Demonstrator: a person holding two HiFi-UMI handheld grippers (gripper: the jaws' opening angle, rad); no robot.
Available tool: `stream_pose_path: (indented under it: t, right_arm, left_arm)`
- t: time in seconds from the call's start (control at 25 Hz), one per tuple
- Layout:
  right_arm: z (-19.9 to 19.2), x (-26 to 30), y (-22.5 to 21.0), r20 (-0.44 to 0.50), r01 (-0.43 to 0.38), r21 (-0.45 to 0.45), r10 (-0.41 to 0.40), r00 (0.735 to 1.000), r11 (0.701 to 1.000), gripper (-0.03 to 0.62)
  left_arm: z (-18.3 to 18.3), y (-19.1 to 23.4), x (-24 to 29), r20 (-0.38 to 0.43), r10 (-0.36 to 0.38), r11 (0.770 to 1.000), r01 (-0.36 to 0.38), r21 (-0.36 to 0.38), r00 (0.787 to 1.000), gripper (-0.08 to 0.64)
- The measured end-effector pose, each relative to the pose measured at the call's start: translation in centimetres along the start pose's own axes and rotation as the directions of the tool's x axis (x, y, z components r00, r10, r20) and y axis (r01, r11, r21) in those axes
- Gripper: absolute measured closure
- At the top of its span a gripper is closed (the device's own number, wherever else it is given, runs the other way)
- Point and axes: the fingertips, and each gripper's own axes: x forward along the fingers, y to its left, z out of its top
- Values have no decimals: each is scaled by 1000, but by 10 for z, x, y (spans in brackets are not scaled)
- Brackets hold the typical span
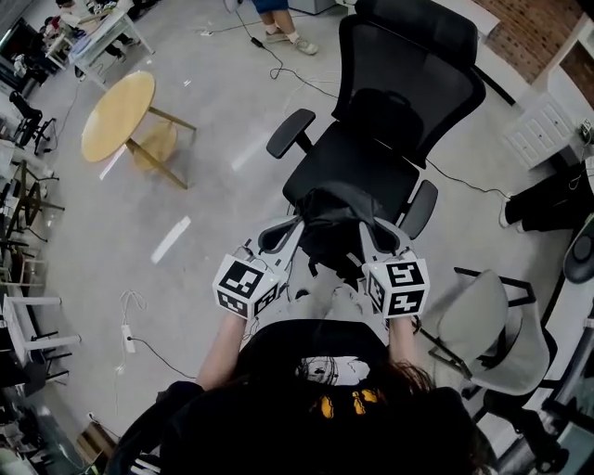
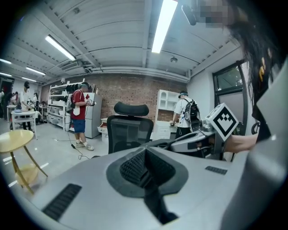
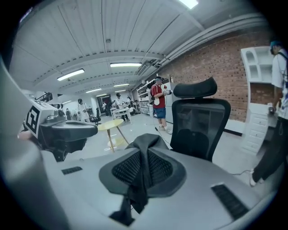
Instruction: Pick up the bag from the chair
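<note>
The black bag hangs between my two grippers, over the front edge of the black office chair. My left gripper is shut on its left side, and in the left gripper view a black strap of the bag runs out from between the shut jaws of the left gripper. My right gripper is shut on the bag's right side. In the right gripper view black fabric of the bag is pinched in the right gripper and droops below the pads. The chair stands just behind.
A round yellow table stands to the left. A grey chair is close on the right. Cables and a power strip lie on the floor. A person stands beyond the chair, near white cabinets.
</note>
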Motion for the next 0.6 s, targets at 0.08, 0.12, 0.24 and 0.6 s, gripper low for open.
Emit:
stream_pose_path:
  t: [0.08,0.12,0.24,0.6]
  right_arm:
    - [-6,-7,12,-2,19,8,-19,1000,1000,557]
    - [-9,-11,18,-3,28,9,-28,1000,1000,557]
    - [-16,-21,34,-6,56,8,-56,998,998,557]
    - [-31,-34,52,-11,114,28,-113,993,993,557]
  left_arm:
    - [-4,0,-13,5,-15,1000,15,0,1000,555]
    - [-5,0,-18,9,-22,1000,22,-1,1000,555]
    - [-9,-3,-34,19,-47,999,47,1,999,555]
    - [-16,-7,-53,47,-102,995,102,7,994,555]
